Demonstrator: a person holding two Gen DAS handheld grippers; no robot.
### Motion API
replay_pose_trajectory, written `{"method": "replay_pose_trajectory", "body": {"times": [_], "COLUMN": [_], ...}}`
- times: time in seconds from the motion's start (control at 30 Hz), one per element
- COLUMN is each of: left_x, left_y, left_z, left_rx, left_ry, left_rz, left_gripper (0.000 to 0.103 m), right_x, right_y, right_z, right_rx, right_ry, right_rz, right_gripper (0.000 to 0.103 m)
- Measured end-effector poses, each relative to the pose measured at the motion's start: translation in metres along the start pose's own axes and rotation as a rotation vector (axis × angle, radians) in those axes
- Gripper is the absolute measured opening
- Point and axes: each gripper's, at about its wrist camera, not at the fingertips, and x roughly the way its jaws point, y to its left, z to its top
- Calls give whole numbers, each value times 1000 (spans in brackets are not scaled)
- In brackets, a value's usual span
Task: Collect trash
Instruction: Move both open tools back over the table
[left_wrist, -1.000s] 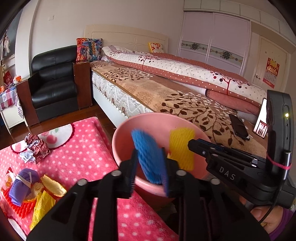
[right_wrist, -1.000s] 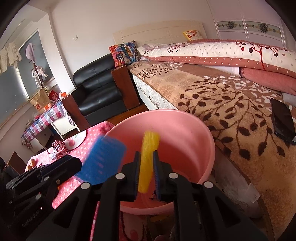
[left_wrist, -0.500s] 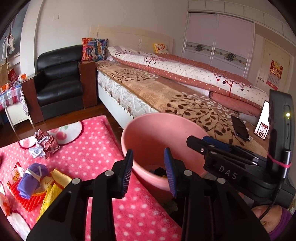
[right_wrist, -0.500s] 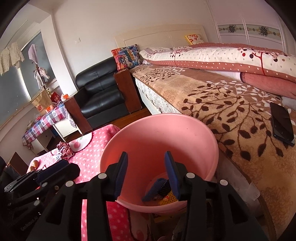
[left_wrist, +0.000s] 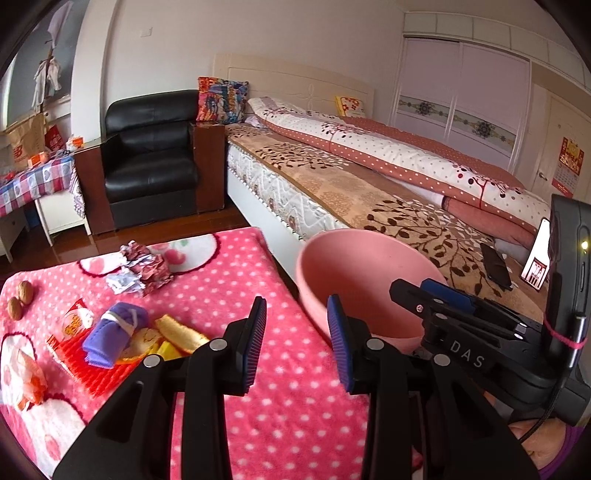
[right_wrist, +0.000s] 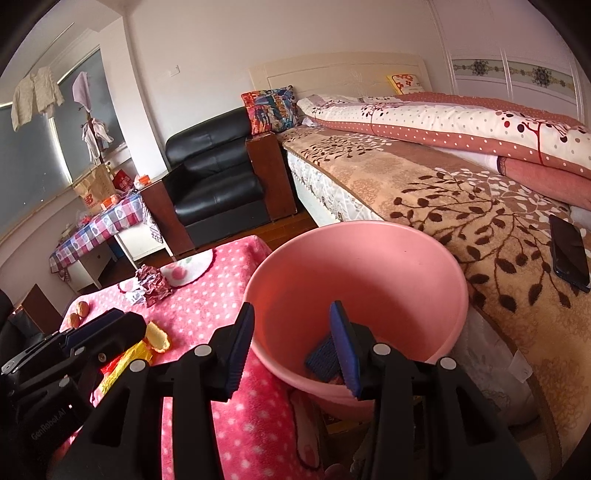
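In your left wrist view, the left gripper (left_wrist: 297, 341) has its fingers spread wide with nothing between them, hanging above the pink polka-dot surface (left_wrist: 229, 280), just left of the pink basin (left_wrist: 354, 266) that serves as the bin. The trash left to collect lies to the left on that surface: a crumpled wrapper (left_wrist: 142, 267) near the far edge, then a nearer heap with a purple foam roll (left_wrist: 112, 332), peel pieces (left_wrist: 181, 332), a red foam net (left_wrist: 83, 363) and a snack packet (left_wrist: 75, 319). Two walnuts (left_wrist: 20, 299) sit at the far left; judge for yourself whether they count as trash. For the next pick, I would take the purple roll first, since it sits on top of the heap: come down with the fingers either side of it and close gently, as foam should squash easily. In your right wrist view, the right gripper (right_wrist: 291, 345) has its fingers partly open and empty, having just been opening, and it hangs over the near rim of the basin. A blue foam piece (right_wrist: 323, 356) lies at the bottom of the basin, with something else half hidden beside it. Swing this gripper left toward the crumpled wrapper (right_wrist: 151, 282), keeping clear of your left gripper (right_wrist: 79, 345) low on that side. Mind the phone (right_wrist: 569, 251) on the bed (right_wrist: 443, 192) when you turn back.
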Motion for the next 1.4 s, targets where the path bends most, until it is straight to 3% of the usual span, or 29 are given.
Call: {"method": "replay_pose_trajectory", "body": {"times": [0.57, 0.87, 1.17, 1.4], "left_x": [-49, -87, -107, -111], "left_y": [76, 131, 174, 204], "left_z": [-16, -41, -64, -74], "left_rx": [-142, -211, -281, -351], "left_ry": [-13, -19, 4, 20], "left_rz": [87, 226, 372, 442], "left_gripper": [35, 35, 35, 35], "right_x": [1, 6, 17, 25], "right_y": [73, 118, 137, 141], "right_z": [-25, -42, -53, -60], "right_rx": [-101, -197, -225, -235], "right_ry": [52, 89, 140, 162], "right_rz": [183, 294, 318, 321], "right_gripper": [58, 59, 59, 59]}}
